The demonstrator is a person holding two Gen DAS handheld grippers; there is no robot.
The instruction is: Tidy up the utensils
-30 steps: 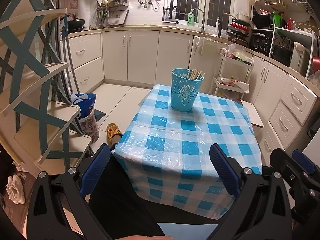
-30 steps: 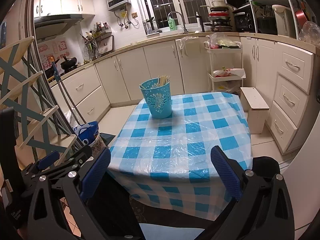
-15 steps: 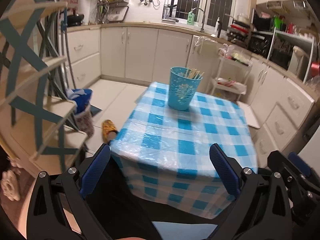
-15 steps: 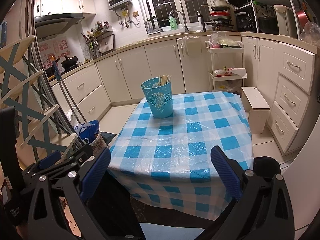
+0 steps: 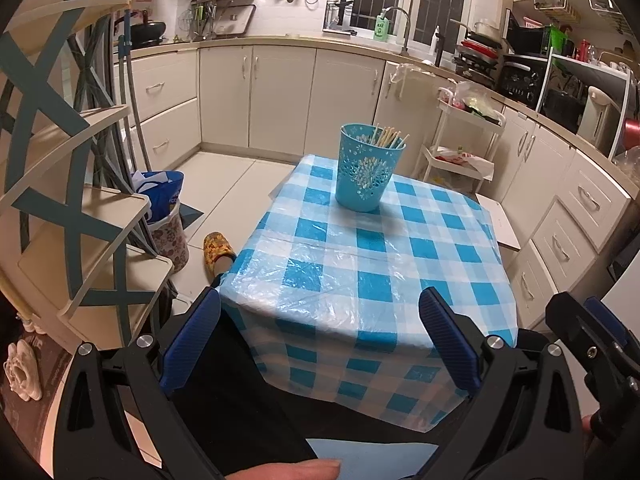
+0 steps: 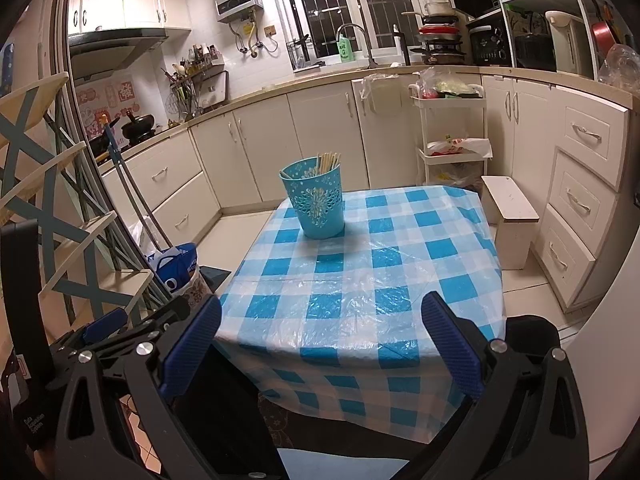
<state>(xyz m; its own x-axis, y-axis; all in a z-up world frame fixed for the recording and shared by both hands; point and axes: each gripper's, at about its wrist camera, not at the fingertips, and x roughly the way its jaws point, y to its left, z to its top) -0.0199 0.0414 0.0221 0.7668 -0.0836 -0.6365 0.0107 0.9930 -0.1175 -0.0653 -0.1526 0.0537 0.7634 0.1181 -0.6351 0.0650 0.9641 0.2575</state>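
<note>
A teal perforated utensil holder point(image 5: 367, 168) stands upright at the far end of the blue checked table point(image 5: 372, 264), with several wooden chopsticks point(image 5: 390, 137) standing in it. It also shows in the right wrist view point(image 6: 316, 199). My left gripper point(image 5: 318, 322) is open and empty, held back from the table's near edge. My right gripper point(image 6: 320, 326) is open and empty, also short of the near edge. No loose utensils lie on the table.
A slatted shelf rack point(image 5: 68, 168) stands close on the left. A bin with a blue bag point(image 5: 164, 216) and a yellow slipper point(image 5: 216, 246) are on the floor. A white stool point(image 6: 510, 216) and a trolley point(image 6: 452, 136) stand to the right. Cabinets ring the room.
The left wrist view has swayed a little; the holder and table stay where they were. Both grippers remain open and empty.
</note>
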